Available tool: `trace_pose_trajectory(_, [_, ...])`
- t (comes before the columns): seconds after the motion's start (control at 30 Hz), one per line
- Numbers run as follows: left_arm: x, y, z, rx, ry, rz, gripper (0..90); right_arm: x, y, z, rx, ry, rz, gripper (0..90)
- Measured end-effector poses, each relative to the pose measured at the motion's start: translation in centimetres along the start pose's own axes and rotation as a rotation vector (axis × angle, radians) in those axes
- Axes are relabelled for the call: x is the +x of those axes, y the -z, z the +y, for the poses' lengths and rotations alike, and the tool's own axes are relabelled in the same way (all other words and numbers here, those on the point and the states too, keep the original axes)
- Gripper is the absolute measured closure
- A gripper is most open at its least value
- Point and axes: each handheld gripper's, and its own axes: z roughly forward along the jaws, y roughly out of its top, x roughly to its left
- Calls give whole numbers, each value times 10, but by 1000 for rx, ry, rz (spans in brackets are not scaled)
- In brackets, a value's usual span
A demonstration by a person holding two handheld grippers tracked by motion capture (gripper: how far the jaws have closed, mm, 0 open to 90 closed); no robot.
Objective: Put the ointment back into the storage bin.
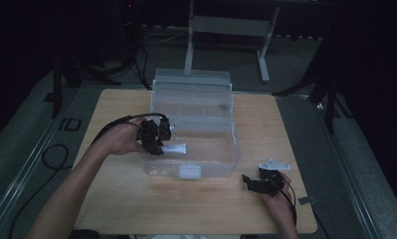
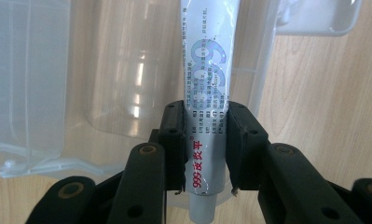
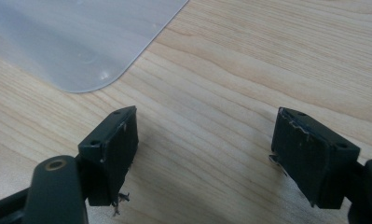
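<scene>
Left tongs [image 2: 205, 154] were clamped on the ointment tube [image 2: 206, 93], holding it over the clear box [image 1: 206, 164] as if for stowing; right tongs [image 3: 204, 154] rested apart on the surface [image 3: 267, 56], idle.

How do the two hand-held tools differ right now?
The left tool is clamped on a silver ointment tube; the right tool stands open with nothing between its pads. The left tool is held at the clear plastic box; the right tool rests over the wooden table, beside the box. Both have black jaws, and a hand holds each.
</scene>
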Motion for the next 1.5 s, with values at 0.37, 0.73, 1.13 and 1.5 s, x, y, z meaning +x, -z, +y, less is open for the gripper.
trace_pose_trajectory(0.37, [5,-7,1,10,12,-4,706,0,0,0,0,0,0,224])
trace_pose_trajectory(0.73, [7,-14,3,38,21,-9,703,0,0,0,0,0,0,224])
trace_pose_trajectory(1.13, [13,-1,-5,-16,114,7,485,0,0,0,1,1,2,220])
trace_pose_trajectory(1.5, [2,9,-10,3,125,60,433,0,0,0,0,2,2,219])
